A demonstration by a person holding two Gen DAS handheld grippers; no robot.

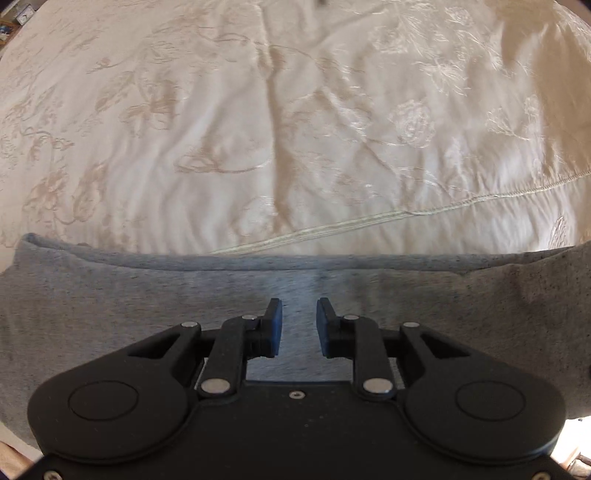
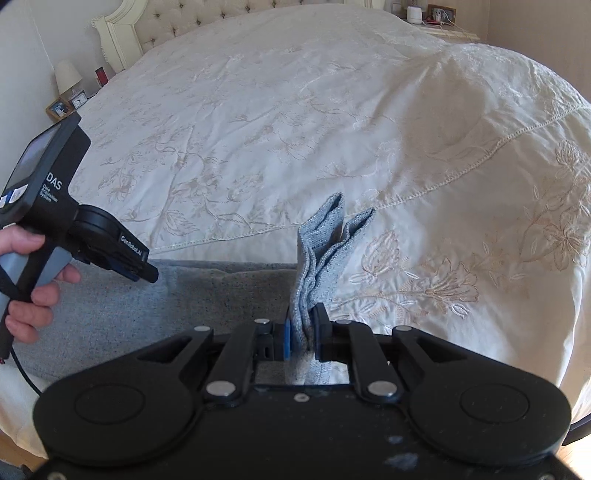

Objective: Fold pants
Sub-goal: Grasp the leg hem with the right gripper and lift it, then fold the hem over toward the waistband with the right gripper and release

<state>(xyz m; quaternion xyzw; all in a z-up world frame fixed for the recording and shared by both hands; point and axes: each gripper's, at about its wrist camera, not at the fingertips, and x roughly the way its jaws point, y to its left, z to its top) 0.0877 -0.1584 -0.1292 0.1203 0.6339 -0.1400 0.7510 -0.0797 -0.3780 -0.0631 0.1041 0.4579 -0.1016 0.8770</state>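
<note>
Grey pants (image 1: 147, 306) lie across the near edge of a cream bedspread (image 1: 295, 129). My left gripper (image 1: 299, 325) hovers just above the grey fabric, its jaws open with nothing between them. In the right wrist view the pants (image 2: 129, 306) stretch left along the bed edge. My right gripper (image 2: 303, 336) is shut on a bunched end of the pants (image 2: 325, 251), which stands up in folds past the pads. The left gripper (image 2: 147, 275), held in a hand, shows at the left above the pants.
The embroidered bedspread (image 2: 332, 129) covers the whole bed. A tufted headboard (image 2: 177, 22) is at the far end. A nightstand with a lamp (image 2: 68, 79) stands at far left, another nightstand (image 2: 439, 22) at far right.
</note>
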